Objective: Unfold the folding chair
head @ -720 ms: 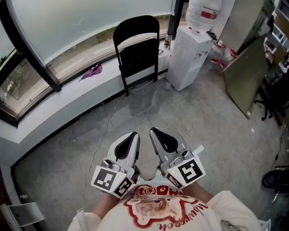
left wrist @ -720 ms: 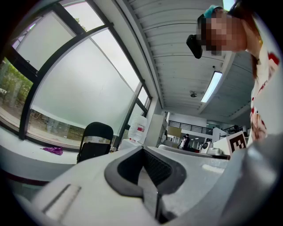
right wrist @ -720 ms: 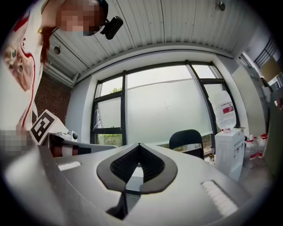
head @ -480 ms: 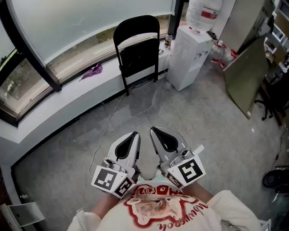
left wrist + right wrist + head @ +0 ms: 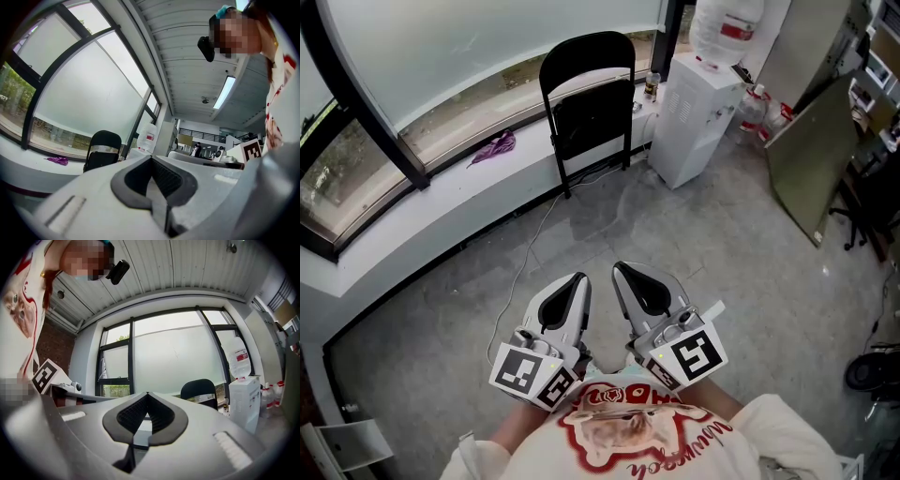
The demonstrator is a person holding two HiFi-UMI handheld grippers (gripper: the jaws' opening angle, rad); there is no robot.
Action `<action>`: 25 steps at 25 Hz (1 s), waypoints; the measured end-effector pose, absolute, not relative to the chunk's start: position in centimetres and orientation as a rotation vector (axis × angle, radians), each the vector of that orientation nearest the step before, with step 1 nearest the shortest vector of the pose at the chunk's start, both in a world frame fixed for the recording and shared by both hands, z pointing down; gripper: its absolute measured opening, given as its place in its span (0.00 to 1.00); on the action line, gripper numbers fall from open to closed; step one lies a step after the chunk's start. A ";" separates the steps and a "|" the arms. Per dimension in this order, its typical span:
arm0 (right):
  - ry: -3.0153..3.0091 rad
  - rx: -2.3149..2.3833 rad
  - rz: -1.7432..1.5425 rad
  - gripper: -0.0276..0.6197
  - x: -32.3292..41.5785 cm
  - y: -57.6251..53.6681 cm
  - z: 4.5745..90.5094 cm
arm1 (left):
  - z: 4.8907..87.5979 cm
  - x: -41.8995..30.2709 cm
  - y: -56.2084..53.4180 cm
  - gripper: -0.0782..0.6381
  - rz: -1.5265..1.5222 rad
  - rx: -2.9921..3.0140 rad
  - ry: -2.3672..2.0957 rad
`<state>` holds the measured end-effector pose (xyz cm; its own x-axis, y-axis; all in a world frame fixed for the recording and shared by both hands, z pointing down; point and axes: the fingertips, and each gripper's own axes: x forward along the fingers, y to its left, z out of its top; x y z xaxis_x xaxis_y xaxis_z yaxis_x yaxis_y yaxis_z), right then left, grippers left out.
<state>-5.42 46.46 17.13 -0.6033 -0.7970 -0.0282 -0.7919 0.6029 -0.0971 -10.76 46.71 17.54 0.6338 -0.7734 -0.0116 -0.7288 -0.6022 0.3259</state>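
A black folding chair point(image 5: 589, 103) stands folded flat, leaning against the white window ledge point(image 5: 441, 202) across the floor from me. It shows small in the left gripper view point(image 5: 101, 150) and the right gripper view point(image 5: 199, 392). My left gripper point(image 5: 578, 279) and right gripper point(image 5: 619, 270) are held side by side close to my body, far short of the chair. Both are shut with nothing between the jaws, tips meeting in the left gripper point(image 5: 151, 157) and in the right gripper point(image 5: 147, 393) views.
A white water dispenser point(image 5: 694, 117) with a bottle on top stands right of the chair. A purple cloth point(image 5: 492, 147) lies on the ledge. A cable point(image 5: 530, 253) runs over the grey floor. A green board point(image 5: 811, 155) leans at the right, by an office chair base point(image 5: 870, 370).
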 end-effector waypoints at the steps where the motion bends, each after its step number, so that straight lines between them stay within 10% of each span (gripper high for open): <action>1: 2.747 -1.366 -0.114 0.08 -5.6 46.5 17.1 | 17.6 -11.1 46.7 0.11 -0.220 2.566 -1.213; 25: 2.705 -1.426 -0.104 0.08 -11.5 43.7 16.9 | 18.1 -18.2 44.0 0.11 -0.253 2.566 -1.180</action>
